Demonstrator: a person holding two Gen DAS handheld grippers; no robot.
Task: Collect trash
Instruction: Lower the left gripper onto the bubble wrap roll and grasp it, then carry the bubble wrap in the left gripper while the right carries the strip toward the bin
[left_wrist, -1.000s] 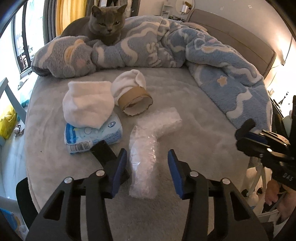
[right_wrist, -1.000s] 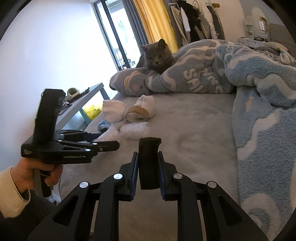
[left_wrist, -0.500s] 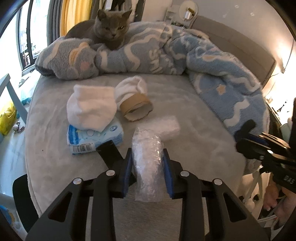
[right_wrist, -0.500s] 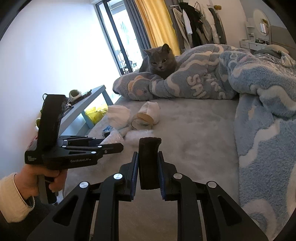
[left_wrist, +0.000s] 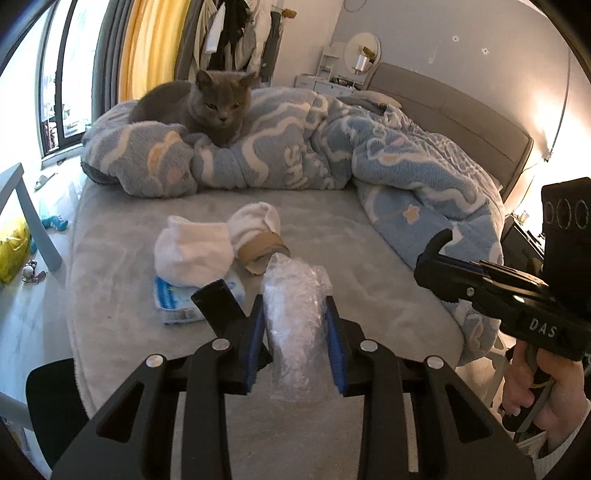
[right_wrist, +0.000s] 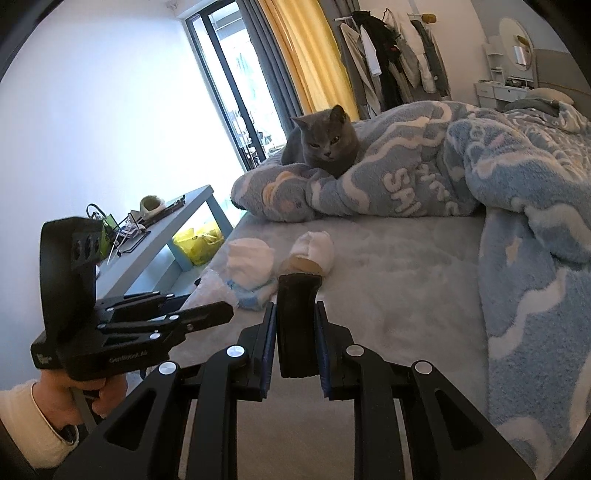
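My left gripper is shut on a clear bubble-wrap piece and holds it lifted above the grey bed. On the bed lie a white sock, a cardboard roll half inside another white sock, and a blue-and-white wipes packet. A black flat piece sits beside my left finger. My right gripper is shut on a black block; it also shows at the right of the left wrist view. The left gripper shows in the right wrist view.
A grey cat sits on a blue patterned blanket heaped along the back and right of the bed. A blue-grey side table with clutter stands left of the bed, a yellow bag under it. Headboard at right.
My left gripper closed on the bubble wrap and lifted it off the bed, pulling back. The right gripper stayed shut on the black block and rose slightly.
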